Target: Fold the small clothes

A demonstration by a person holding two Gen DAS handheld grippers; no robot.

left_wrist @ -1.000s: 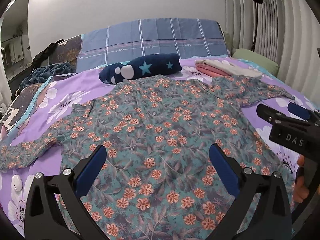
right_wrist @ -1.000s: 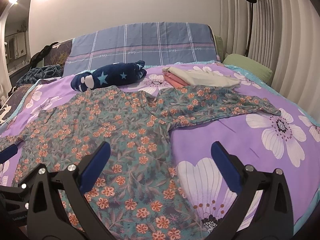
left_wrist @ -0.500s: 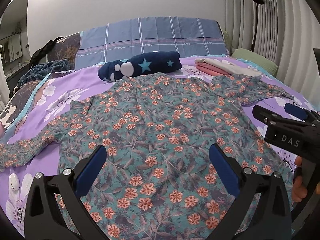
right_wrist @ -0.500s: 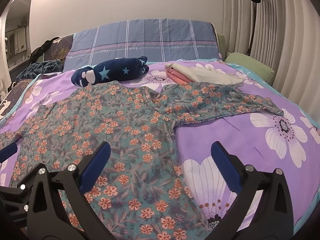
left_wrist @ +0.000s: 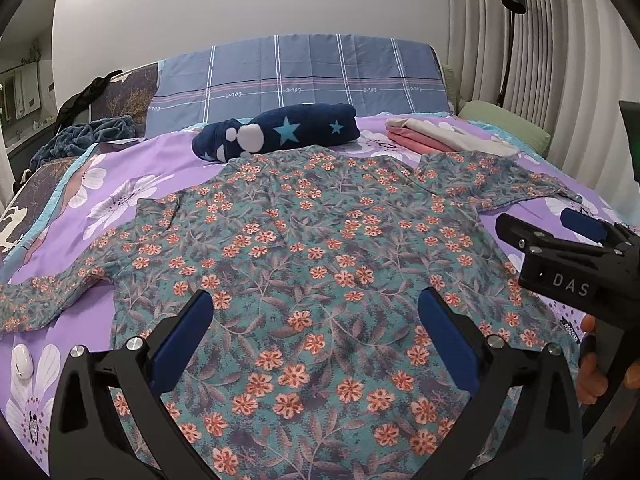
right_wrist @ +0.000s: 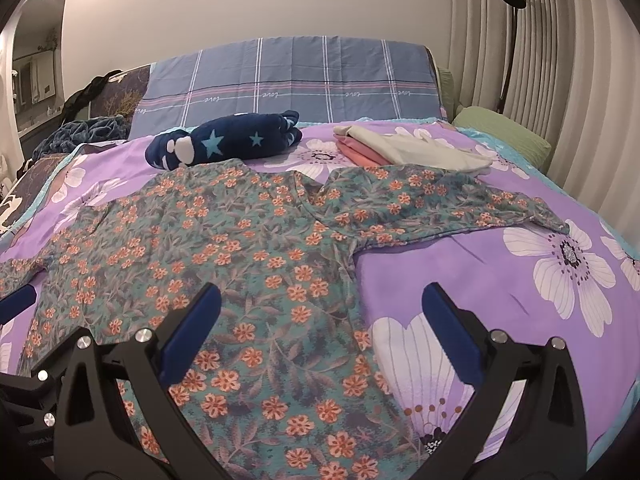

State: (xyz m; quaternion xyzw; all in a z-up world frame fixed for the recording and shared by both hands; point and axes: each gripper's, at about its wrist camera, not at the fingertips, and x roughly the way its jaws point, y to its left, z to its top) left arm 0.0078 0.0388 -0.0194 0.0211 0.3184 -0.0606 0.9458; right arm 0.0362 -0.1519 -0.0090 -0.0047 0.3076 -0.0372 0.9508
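A teal long-sleeved shirt with orange flowers [left_wrist: 312,256] lies spread flat on the purple flowered bed, sleeves out to both sides; it also shows in the right wrist view [right_wrist: 240,264]. My left gripper [left_wrist: 314,316] is open and empty, hovering over the shirt's lower middle. My right gripper [right_wrist: 320,312] is open and empty above the shirt's right hem edge; its body shows at the right of the left wrist view [left_wrist: 568,256]. The right sleeve [right_wrist: 460,204] stretches toward the bed's right side.
A dark blue star-patterned bundle [left_wrist: 280,132] lies just beyond the shirt's collar. A stack of folded pink and beige clothes [right_wrist: 400,148] sits at the back right. A blue plaid pillow [left_wrist: 300,76], a green pillow [right_wrist: 504,136] and a small white object [left_wrist: 22,362] are on the bed.
Both grippers have drawn back and risen slightly, so the shirt sits a little farther away in both views. The shirt has not moved and both grippers stay open.
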